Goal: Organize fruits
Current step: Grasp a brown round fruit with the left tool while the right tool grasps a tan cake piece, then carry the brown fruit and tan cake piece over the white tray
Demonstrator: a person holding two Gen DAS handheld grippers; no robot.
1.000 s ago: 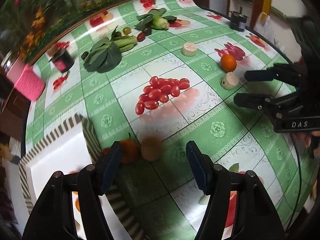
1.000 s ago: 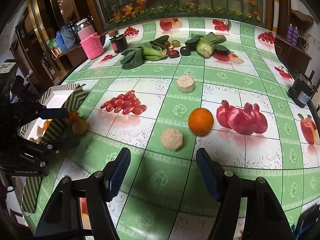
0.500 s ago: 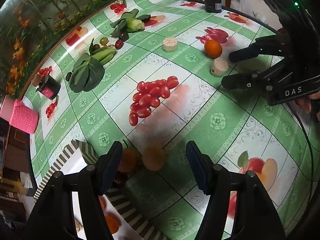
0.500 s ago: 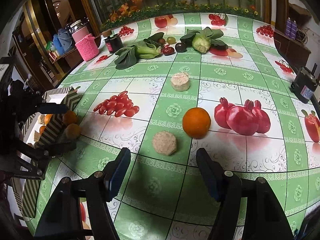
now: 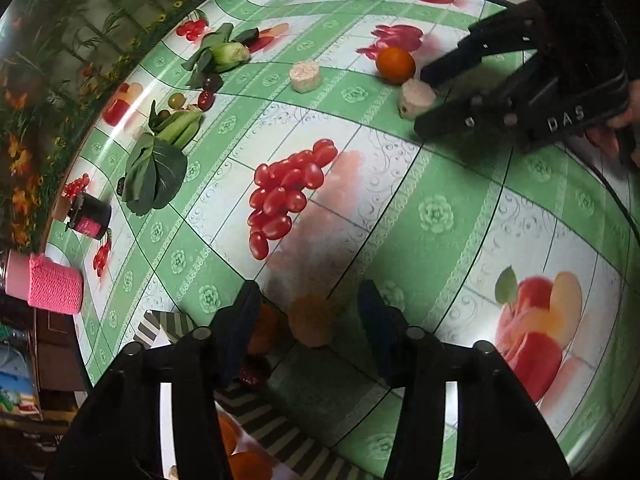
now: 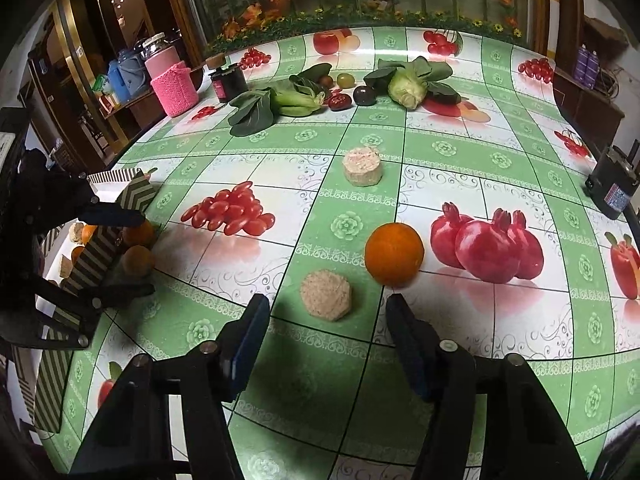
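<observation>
At far left, the striped box [image 6: 102, 240] holds oranges and beige pucks. The left gripper [image 5: 308, 320], jaws just narrowing, straddles a small orange fruit [image 5: 311, 320] beside the box, not yet pinching. The right gripper [image 6: 326, 332], also narrowing, brackets a beige puck [image 6: 325, 295]; the orange [image 6: 394, 254] sits right.

Left black two-finger gripper [image 5: 308, 326] pitched steeply down near the table's edge, blue-padded jaws just narrowed, pads apart and pressing on nothing. Right black two-finger gripper [image 6: 326, 342] likewise angled down over the table, jaws also just drawn closer, gap wide, nothing clamped. From the left wrist view, fingertips of a hand [image 5: 612, 132] wrapped behind the right gripper's body.
</observation>
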